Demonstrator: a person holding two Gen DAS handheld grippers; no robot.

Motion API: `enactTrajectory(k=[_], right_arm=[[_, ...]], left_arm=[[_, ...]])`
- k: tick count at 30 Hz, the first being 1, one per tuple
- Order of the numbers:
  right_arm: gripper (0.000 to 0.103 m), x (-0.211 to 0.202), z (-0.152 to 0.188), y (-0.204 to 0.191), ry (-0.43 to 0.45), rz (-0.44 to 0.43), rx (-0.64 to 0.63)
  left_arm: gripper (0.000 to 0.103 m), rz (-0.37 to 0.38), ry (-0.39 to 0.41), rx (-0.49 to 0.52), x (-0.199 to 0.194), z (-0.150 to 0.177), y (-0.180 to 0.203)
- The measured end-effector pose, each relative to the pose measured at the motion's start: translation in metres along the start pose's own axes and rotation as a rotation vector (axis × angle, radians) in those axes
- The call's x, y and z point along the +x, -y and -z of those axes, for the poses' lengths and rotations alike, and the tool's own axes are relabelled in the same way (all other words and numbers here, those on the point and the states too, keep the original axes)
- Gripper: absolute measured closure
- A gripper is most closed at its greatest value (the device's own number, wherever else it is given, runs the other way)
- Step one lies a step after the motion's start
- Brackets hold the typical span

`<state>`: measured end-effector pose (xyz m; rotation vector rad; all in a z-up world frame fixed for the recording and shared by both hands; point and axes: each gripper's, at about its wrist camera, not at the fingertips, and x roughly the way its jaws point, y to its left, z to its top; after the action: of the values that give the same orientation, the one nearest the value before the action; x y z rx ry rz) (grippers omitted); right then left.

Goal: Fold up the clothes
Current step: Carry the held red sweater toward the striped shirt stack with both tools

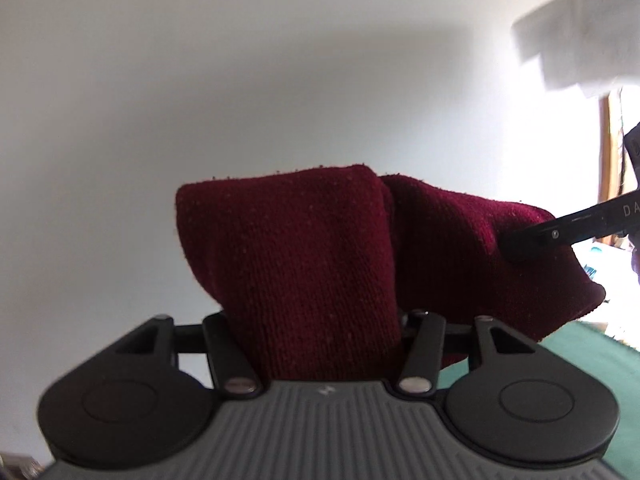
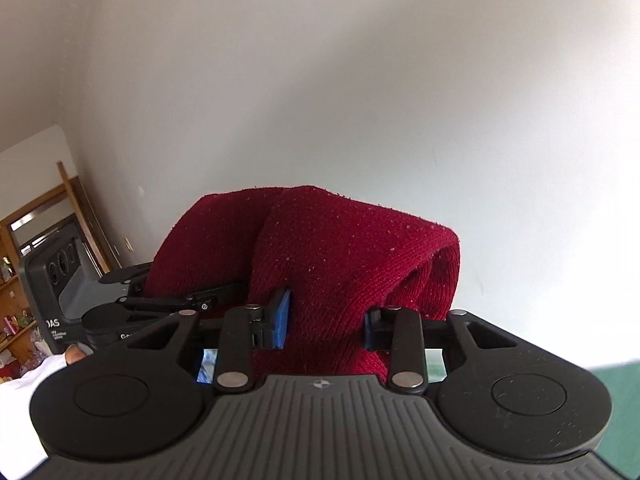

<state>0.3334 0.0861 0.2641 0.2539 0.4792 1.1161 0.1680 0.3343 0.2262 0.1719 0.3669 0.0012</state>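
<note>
One dark red knitted garment [image 1: 304,264], nubbly and folded into thick rounded humps, hangs in the air between two grippers, above a green tabletop [image 1: 592,364]. The left gripper [image 1: 320,320] clamps one bunched end; the right gripper [image 2: 326,320], blue-padded, clamps the other. Behind them a plain white wall [image 1: 200,80] leaves open room.
</note>
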Motion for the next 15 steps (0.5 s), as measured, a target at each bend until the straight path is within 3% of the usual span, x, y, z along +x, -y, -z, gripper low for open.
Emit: enactTrajectory(k=[4, 7, 15], right_arm=[[0.068, 0.050, 0.033, 0.054, -0.056, 0.033, 0.061], [0.068, 0.082, 0.055, 0.092, -0.105, 0.072, 0.090], [0.068, 0.136, 0.105, 0.161, -0.239, 0.111, 0.109]], left_arm=[[0.049, 0.017, -0.109, -0.105, 0.071, 0.044, -0.014], [0.049, 0.027, -0.175, -0.129, 0.115, 0.075, -0.018], [0.048, 0.099, -0.319, -0.174, 0.193, 0.136, -0.042]])
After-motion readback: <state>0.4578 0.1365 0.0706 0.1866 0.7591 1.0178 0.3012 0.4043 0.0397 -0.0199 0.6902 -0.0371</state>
